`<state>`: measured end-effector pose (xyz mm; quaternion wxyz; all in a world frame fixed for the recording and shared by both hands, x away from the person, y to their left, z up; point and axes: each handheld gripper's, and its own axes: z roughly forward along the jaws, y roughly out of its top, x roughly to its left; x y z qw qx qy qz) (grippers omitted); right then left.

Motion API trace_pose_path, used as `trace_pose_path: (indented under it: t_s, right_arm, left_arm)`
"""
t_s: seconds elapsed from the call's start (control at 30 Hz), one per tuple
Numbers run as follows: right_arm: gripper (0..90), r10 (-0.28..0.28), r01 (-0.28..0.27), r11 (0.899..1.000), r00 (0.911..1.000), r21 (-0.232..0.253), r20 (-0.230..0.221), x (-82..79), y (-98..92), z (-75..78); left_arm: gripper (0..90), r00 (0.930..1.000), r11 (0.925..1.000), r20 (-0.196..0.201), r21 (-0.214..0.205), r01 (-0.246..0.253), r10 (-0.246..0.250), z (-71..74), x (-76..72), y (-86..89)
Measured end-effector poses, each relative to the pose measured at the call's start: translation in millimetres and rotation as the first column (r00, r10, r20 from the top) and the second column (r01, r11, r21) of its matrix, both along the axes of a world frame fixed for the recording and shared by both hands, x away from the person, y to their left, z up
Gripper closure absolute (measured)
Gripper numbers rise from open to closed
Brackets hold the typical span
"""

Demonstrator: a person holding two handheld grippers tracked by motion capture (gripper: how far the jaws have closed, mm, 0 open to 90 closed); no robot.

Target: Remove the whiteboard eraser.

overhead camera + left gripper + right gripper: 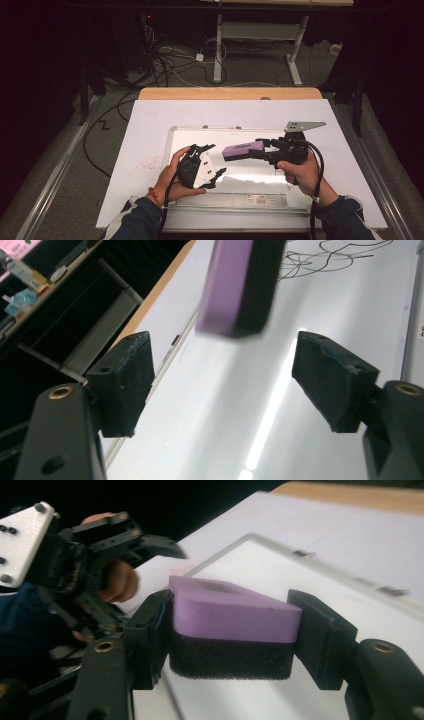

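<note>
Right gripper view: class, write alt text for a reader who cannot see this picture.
The right hand-held gripper clamps a purple eraser with a black sponge underside between its two black jaws, above a whiteboard. To the left, farther off, the left hand-held gripper is held in a person's hand, its jaws open.

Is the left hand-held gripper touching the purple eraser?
Apart. The left gripper view shows the left hand-held gripper open, the eraser beyond its pads.
</note>
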<state>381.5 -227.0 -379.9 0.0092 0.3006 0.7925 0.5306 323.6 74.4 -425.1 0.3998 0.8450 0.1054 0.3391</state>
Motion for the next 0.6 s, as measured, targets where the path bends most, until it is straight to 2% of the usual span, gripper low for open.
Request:
trace_pose_path:
  t_s: [0.1, 0.13, 0.17, 0.2, 0.27, 0.3, 0.33, 0.47, 0.6]
  right_arm:
    - [38.3, -0.054, 0.056, 0.998, 0.9963, -0.018, 0.066, -3.7, -8.8, 4.7]
    - [38.3, -0.059, 0.060, 0.998, 0.9956, -0.010, 0.073, -4.3, -11.2, 5.5]
    - [38.3, -0.079, 0.081, 0.997, 0.9925, -0.013, 0.093, -5.5, -15.1, 7.0]
    - [38.3, -0.101, 0.104, 0.994, 0.9887, -0.024, 0.112, -6.5, -18.1, 8.2]
    - [38.3, -0.125, 0.131, 0.991, 0.9823, -0.033, 0.139, -7.7, -23.4, 9.7]
    - [38.3, -0.155, 0.165, 0.985, 0.9731, -0.044, 0.170, -9.5, -29.4, 11.0]
    - [38.3, -0.155, 0.165, 0.985, 0.9731, -0.044, 0.170, -9.5, -29.4, 11.0]
    - [38.3, -0.196, 0.209, 0.977, 0.9595, -0.044, 0.202, -12.3, -41.9, 11.6]
    - [38.3, -0.237, 0.260, 0.963, 0.9410, -0.069, 0.242, -14.9, -52.5, 9.7]
  left_arm:
    - [21.9, 0.9994, 0.9995, -0.030, -0.027, -0.020, 0.019, -0.3, 1.6, 9.4]
    - [22.0, 0.9962, 0.9974, -0.063, -0.035, -0.062, 0.060, -1.4, -0.2, 14.0]
    - [21.9, 0.9983, 0.9989, -0.046, -0.029, -0.036, 0.035, -0.7, 3.1, 17.0]
    - [21.9, 0.9985, 0.9989, -0.047, -0.035, -0.030, 0.028, -0.8, 4.4, 18.9]
    - [21.6, 0.9965, 0.9973, -0.067, -0.049, -0.054, 0.050, -1.4, 4.6, 26.0]
    - [21.4, 0.9958, 0.9966, -0.072, -0.055, -0.061, 0.057, -1.4, 4.5, 28.5]
    - [21.4, 0.9948, 0.9958, -0.081, -0.062, -0.067, 0.062, -1.4, 4.3, 32.0]
    - [21.4, 0.9896, 0.9914, -0.107, -0.079, -0.105, 0.096, -3.3, 2.6, 46.3]
    - [21.3, 0.9833, 0.9856, -0.129, -0.094, -0.141, 0.128, -6.4, -0.8, 61.4]
